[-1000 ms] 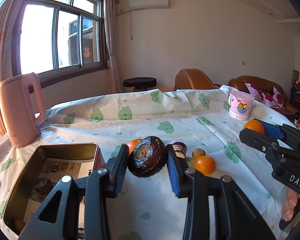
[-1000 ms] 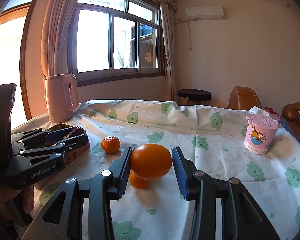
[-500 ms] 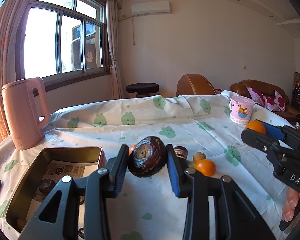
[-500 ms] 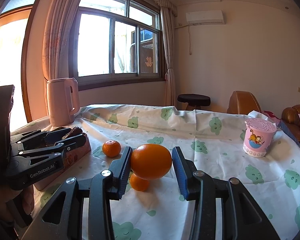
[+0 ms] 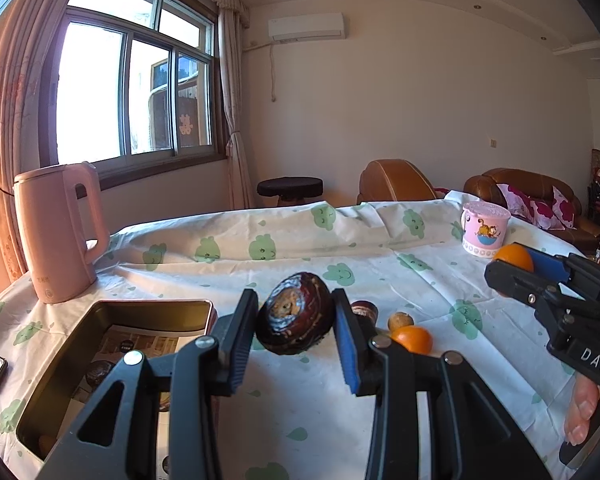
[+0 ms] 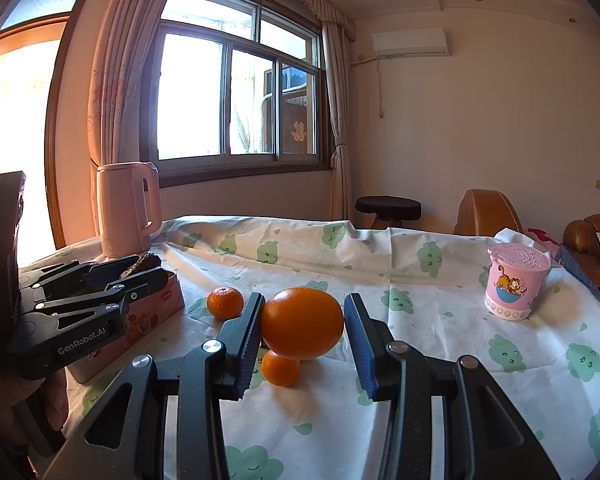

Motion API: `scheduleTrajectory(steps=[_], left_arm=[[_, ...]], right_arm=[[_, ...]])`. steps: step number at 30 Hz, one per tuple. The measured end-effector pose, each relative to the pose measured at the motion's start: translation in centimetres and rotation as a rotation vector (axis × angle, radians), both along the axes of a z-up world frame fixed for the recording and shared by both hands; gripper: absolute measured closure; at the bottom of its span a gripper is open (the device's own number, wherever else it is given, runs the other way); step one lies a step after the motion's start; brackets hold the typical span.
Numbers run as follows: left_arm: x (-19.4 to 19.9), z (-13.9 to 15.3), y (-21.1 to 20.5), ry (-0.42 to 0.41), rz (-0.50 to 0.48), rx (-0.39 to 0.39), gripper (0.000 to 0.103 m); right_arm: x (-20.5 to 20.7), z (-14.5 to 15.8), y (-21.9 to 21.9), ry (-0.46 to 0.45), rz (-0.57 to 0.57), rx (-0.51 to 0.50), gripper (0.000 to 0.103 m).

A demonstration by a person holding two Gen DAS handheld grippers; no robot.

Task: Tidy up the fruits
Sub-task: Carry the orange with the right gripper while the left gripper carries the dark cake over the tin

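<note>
- The left gripper [image 5: 296,330] is clamped on a dark purple-brown fruit [image 5: 294,317], round and wrinkled, with a pale tan patch facing the camera; both pads press its sides and it hangs above the table.
- The right gripper [image 6: 303,330] is clamped on a large orange [image 6: 302,323], held clear of the cloth between the two blue-padded fingers.
- A rectangular metal tin [image 5: 80,344] sits on the table to the left of the left gripper, open, lined with printed paper, with a dark round fruit inside.
- Loose on the tablecloth [image 6: 420,320], white with green cartoon shapes, lie a tangerine [image 6: 225,302] near the tin and a smaller orange fruit [image 6: 280,368] just beneath the held orange.
- From the left view, a small tan fruit [image 5: 400,321] and another dark fruit [image 5: 365,309] also rest near the table's middle.
- A pink kettle [image 5: 58,232] stands at the far left edge, beyond the tin.
- A pink cartoon cup [image 6: 516,286] stands at the far right.
</note>
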State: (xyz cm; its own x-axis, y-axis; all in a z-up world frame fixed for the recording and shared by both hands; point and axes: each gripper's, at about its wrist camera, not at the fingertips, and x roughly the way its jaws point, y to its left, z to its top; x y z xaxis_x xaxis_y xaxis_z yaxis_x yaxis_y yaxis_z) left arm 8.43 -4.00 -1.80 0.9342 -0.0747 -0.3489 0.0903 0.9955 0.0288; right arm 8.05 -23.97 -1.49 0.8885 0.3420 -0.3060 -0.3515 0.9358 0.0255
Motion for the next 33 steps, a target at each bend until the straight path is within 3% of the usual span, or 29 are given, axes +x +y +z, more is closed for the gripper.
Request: scheduleTrajectory(steps=[19, 25, 33], left_arm=[[-1.3, 0.4, 0.1, -0.049, 0.019, 0.002, 0.064], [-1.3, 0.3, 0.4, -0.033, 0.011, -0.009, 0.064], [-1.4, 0.1, 1.2, -0.008, 0.013, -0.02, 0.064]], right_arm=[[-0.3, 0.1, 0.1, -0.02, 0.007, 0.001, 0.06], [-0.6, 0.1, 1.3, -0.035, 0.021, -0.045, 0.06], [0.0, 0.1, 2.0, -0.002, 0.034, -0.027, 0.06]])
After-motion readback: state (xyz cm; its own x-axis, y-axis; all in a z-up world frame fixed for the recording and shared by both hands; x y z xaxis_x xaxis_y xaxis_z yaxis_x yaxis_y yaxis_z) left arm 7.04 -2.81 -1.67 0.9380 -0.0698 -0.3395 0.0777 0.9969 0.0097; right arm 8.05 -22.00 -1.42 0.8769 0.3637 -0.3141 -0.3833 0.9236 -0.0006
